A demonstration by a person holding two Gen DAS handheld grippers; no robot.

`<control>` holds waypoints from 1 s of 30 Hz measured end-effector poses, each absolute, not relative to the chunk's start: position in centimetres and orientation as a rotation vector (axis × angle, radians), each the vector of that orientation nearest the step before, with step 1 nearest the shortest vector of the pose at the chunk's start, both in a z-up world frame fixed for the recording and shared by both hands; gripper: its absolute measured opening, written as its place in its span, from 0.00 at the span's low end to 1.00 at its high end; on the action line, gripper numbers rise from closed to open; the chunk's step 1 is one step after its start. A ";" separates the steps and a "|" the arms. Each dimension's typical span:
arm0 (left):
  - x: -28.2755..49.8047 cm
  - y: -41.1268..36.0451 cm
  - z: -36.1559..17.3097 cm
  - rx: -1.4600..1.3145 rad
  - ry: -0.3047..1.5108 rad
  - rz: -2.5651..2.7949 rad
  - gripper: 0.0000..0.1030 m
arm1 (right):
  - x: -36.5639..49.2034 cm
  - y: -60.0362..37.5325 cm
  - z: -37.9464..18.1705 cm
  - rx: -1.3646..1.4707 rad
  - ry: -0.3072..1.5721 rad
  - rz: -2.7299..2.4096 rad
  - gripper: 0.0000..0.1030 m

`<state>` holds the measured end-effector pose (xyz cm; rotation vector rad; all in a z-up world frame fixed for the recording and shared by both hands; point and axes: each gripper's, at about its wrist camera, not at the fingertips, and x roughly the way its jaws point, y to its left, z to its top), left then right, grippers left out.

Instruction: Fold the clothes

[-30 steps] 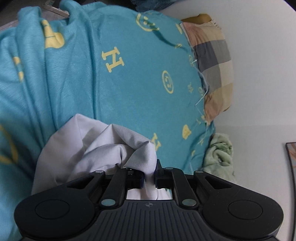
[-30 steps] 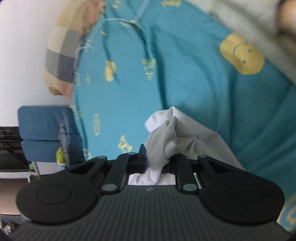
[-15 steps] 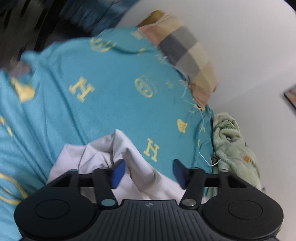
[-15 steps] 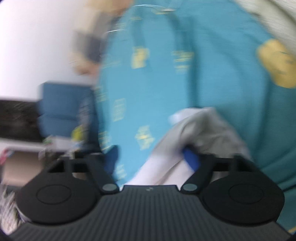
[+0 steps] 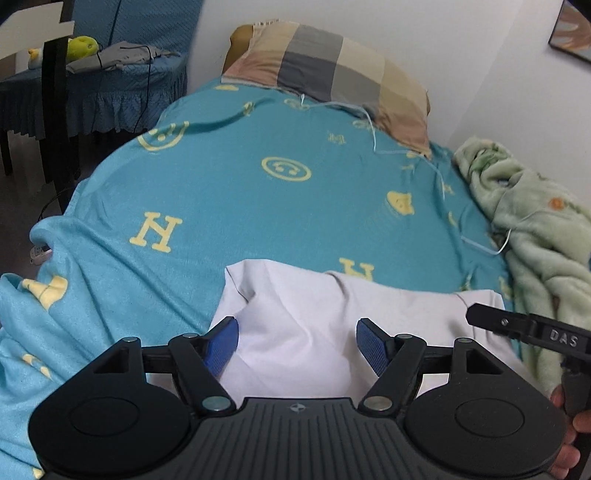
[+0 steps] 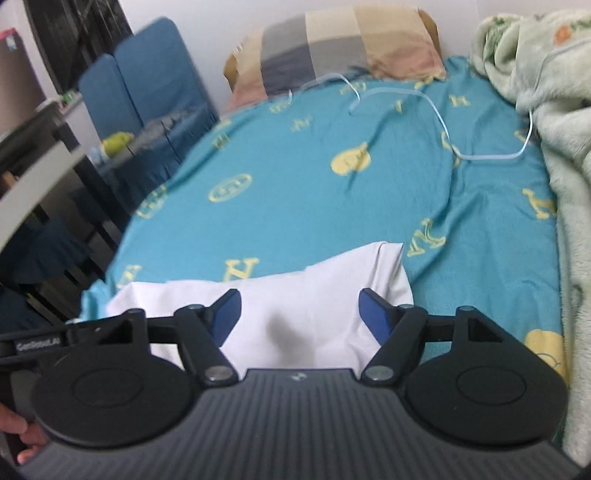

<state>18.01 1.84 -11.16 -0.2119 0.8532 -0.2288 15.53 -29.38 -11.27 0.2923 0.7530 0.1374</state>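
The left gripper (image 5: 297,341) has its jaws spread wide, the blue pads (image 5: 371,345) clear on either side of a rumpled ridge of the white garment (image 5: 306,314) and pinching nothing. The right gripper (image 6: 299,314) is the same: jaws spread, white cloth below and between them, no grip on it. The white garment (image 6: 321,291) lies in a loose, creased heap at the near end of the bed, on the turquoise sheet (image 5: 258,206) printed with yellow letters and smiley faces.

Farther out, a checked pillow (image 5: 332,70) sits at the head of the bed against the white wall, and a pale green fleece blanket (image 5: 532,229) is bunched along the bed's right side. A thin pale cord (image 6: 443,122) trails over the sheet from the pillow toward the blanket.

The left wrist view alone shows the right gripper's black arm (image 5: 528,328) coming in at the right edge with fingers (image 5: 569,458) of a hand below it, and a picture frame (image 5: 572,33) on the wall. The right wrist view shows a sliver of the left gripper's body (image 6: 37,345) at its left edge, and blue chairs (image 6: 147,88) beside the bed.
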 end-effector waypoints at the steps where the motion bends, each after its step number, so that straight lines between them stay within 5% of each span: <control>1: 18.2 1.8 -11.5 -0.201 0.858 -0.230 0.71 | 16.0 -29.3 -11.8 0.284 0.771 0.131 0.70; 7: 18.5 1.6 -12.1 -0.165 0.865 -0.240 0.71 | 17.2 -27.8 -13.7 0.222 0.812 0.119 0.71; 20: 13.1 0.6 -8.6 -0.077 0.800 -0.283 0.71 | 11.1 -28.4 -8.8 0.297 0.749 0.143 0.70; 30: 13.1 -0.4 -11.1 -0.010 0.852 -0.294 0.71 | 11.0 -25.8 -12.1 0.189 0.858 0.174 0.71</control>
